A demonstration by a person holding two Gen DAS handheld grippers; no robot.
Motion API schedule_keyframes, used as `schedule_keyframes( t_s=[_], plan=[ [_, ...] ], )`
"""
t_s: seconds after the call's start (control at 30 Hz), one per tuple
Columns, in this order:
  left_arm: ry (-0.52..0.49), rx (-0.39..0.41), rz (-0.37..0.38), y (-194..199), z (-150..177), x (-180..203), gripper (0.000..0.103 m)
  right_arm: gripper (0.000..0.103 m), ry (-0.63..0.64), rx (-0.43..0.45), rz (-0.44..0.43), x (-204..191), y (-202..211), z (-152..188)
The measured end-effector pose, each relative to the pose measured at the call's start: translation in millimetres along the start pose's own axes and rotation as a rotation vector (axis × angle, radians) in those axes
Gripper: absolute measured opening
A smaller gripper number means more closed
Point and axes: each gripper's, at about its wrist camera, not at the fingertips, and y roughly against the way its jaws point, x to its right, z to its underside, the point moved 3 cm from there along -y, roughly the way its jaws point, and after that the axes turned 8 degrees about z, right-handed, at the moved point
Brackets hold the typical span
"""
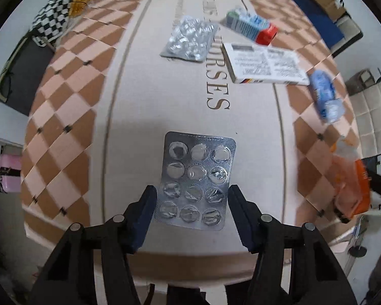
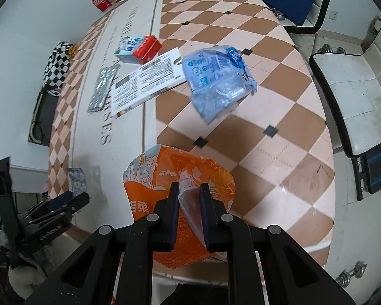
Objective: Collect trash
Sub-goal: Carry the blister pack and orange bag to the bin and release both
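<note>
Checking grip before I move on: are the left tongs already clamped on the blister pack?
No, the left tongs stand open, both fingers clear of the empty blister pack lying flat between them.

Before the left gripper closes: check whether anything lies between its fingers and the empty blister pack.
Nothing visible does. The blister pack lies flat on the table, its near end between the open fingers of the left gripper; other trash sits farther away.

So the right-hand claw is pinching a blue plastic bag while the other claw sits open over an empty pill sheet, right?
Nearly. The right gripper is shut on the orange bag, not a blue one, as the right wrist view shows. The blue wrapper lies loose on the table. The left gripper does straddle the empty pill sheet, open.
</note>
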Motion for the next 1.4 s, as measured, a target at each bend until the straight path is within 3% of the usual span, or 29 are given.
schedule_keyframes(
  t_s=[0.2, 0.33, 0.5, 0.63, 0.83, 1.13, 1.17, 1.23, 1.4],
  plan=[
    [0.028, 0.071, 0.035, 43, 47, -23, 0.055, 0.016, 0.016, 0.014, -0.024, -12, 20, 47],
    [0.002, 0.092, 0.103, 60, 87, -31, 0.055, 0.016, -0.001, 0.034, -0.036, -24, 39, 103],
    [0.000, 0.026, 0.200, 64, 159, -51, 0.055, 0.016, -0.097, -0.009, -0.034, -32, 42, 195],
    [0.031, -0.083, 0.226, 24, 205, -73, 0.055, 0.016, -0.173, -0.093, -0.019, -30, 14, 260],
    [0.119, -0.203, 0.244, -72, 239, -97, 0.055, 0.016, -0.301, -0.206, -0.016, -14, -78, 316],
    [0.194, -0.282, 0.291, -243, 248, -113, 0.056, 0.016, -0.416, -0.306, -0.021, 16, -277, 346],
    [0.195, -0.290, 0.291, -254, 249, -116, 0.059, 0.016, -0.428, -0.312, -0.012, 19, -294, 348],
    [0.203, -0.302, 0.279, -280, 253, -121, 0.081, 0.016, -0.479, -0.325, -0.029, 25, -333, 350],
    [0.194, -0.325, 0.207, -303, 262, -138, 0.092, 0.023, -0.555, -0.356, -0.085, 28, -396, 358]
  ],
)
